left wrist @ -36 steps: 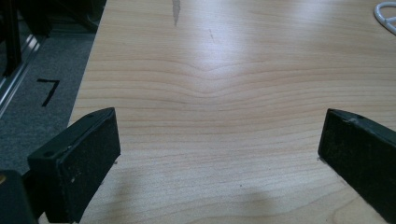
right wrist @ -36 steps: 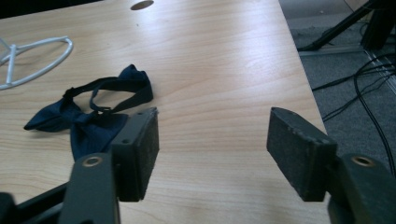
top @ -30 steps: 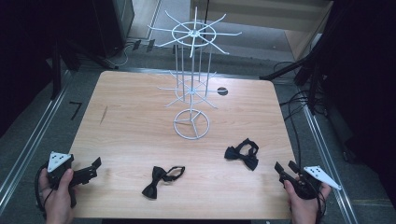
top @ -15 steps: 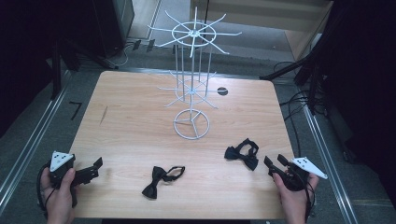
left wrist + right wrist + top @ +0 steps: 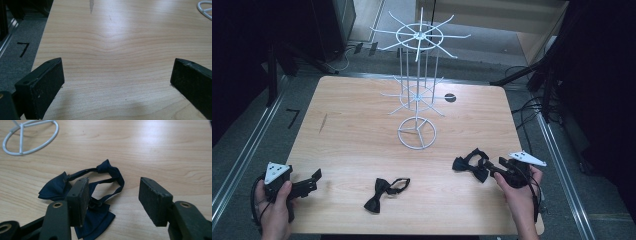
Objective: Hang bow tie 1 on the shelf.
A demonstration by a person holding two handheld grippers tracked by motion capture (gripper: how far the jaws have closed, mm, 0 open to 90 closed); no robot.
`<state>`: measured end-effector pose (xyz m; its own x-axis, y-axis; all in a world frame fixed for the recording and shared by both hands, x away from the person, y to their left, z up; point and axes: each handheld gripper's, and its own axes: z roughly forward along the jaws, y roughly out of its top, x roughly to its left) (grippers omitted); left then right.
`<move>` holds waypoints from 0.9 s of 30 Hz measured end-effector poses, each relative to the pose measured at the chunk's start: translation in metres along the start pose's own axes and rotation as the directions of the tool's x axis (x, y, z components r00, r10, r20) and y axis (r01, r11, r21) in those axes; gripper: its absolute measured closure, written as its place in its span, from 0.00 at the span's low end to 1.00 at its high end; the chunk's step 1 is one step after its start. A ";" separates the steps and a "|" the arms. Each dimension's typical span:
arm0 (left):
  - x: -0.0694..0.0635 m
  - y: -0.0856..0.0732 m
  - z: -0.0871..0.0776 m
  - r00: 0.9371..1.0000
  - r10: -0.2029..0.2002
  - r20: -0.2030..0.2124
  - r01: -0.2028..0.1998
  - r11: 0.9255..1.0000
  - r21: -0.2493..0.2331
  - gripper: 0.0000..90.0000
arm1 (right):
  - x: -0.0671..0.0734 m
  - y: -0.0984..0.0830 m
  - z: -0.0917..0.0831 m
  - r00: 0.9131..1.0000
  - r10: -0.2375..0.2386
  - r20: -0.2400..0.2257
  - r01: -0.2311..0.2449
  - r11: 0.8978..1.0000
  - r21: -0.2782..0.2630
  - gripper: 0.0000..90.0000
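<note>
1. The right gripper (image 5: 493, 169) has come in from the worktop's (image 5: 362, 135) right near corner to the right bow tie (image 5: 470, 164). Its jaws stand apart and have just been closing a little; in the right gripper view the gripper (image 5: 112, 195) has one jaw over the tie's (image 5: 82, 192) cloth, the strap loop lies in the gap, and the pads do not press on it.
2. That reads as the reach for a pick-up: the tie lies flat near the right near edge, not yet gripped or lifted. The jaws likely need to come down and shut on the knot or a wing.
3. The left gripper (image 5: 309, 182) sits at the left near corner, jaws wide apart over bare wood, nothing between them (image 5: 117, 82). It matches the earlier frame.
4. The second bow tie (image 5: 384, 192) lies near the middle of the near edge, unmoved.
5. The white wire rack (image 5: 417, 90) stands toward the far edge, its arms bare, as before.
</note>
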<state>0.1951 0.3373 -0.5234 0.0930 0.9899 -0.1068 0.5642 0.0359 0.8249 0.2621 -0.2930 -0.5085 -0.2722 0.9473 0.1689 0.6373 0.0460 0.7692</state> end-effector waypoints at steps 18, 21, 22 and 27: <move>0.000 0.000 0.001 1.000 0.005 0.007 -0.006 1.000 0.013 0.00 | -0.016 0.016 0.024 0.999 0.050 0.008 -0.051 0.983 0.175 0.55; -0.001 0.001 0.001 1.000 0.013 0.006 -0.013 1.000 0.015 0.00 | -0.011 0.020 0.028 0.999 0.038 0.010 -0.039 0.983 0.177 0.55; -0.001 0.001 0.001 1.000 0.015 0.007 -0.015 1.000 0.015 0.00 | -0.010 0.022 0.030 0.999 0.035 0.011 -0.036 0.984 0.175 0.56; -0.001 0.000 0.001 1.000 0.010 0.003 -0.010 1.000 0.009 0.00 | -0.006 0.024 0.039 0.999 0.046 0.013 -0.047 0.985 0.166 0.56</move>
<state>0.1962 0.3360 -0.5236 0.1010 0.9898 -0.1002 0.5707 0.0249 0.8208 0.3068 -0.2852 -0.5154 -0.2337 0.9523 0.1961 0.7602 0.0532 0.6476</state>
